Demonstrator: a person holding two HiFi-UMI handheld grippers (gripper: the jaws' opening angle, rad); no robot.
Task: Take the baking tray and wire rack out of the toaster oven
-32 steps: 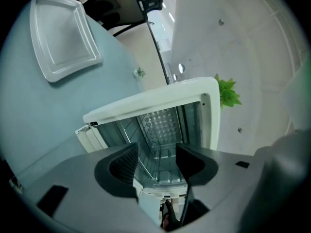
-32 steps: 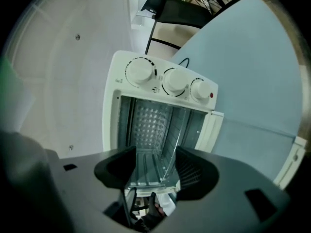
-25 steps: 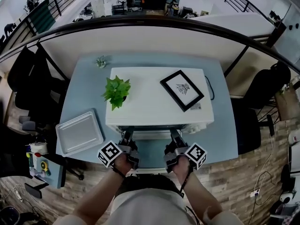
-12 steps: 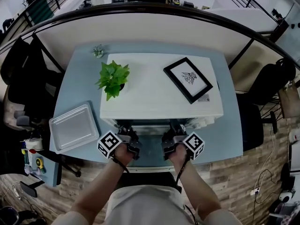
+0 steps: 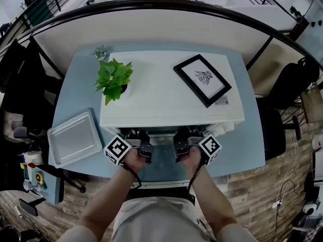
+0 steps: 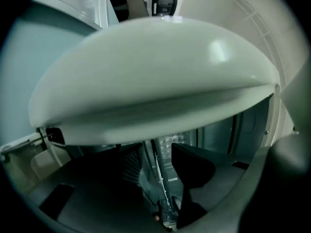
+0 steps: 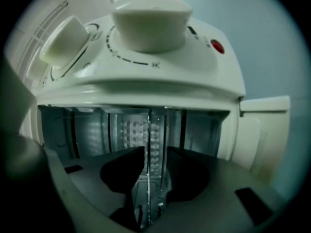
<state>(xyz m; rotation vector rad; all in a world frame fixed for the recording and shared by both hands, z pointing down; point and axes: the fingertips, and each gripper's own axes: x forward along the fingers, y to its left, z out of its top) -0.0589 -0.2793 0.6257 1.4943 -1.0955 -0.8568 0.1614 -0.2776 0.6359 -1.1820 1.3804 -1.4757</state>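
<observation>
Head view only: baking tray (image 5: 74, 137) on tabletop (image 5: 75, 84), beside toaster oven (image 5: 161, 95). Gripper views: left claw (image 6: 157, 149) and right claw (image 7: 155, 152) just been closing, both released, in-oven wire rack (image 7: 148, 188) edge between each.

The head view is lit brightly and evenly from overhead. A soft shadow is cast under the toaster oven (image 5: 171, 95) toward 6 o'clock, and the railing (image 5: 161, 6) at 12 o'clock is bowed by fisheye distortion. Both gripper views are ringed by black vignetting. The oven's cavity is dim. Glare is seen at 1 o'clock on the blurred white surface (image 6: 146, 72).
</observation>
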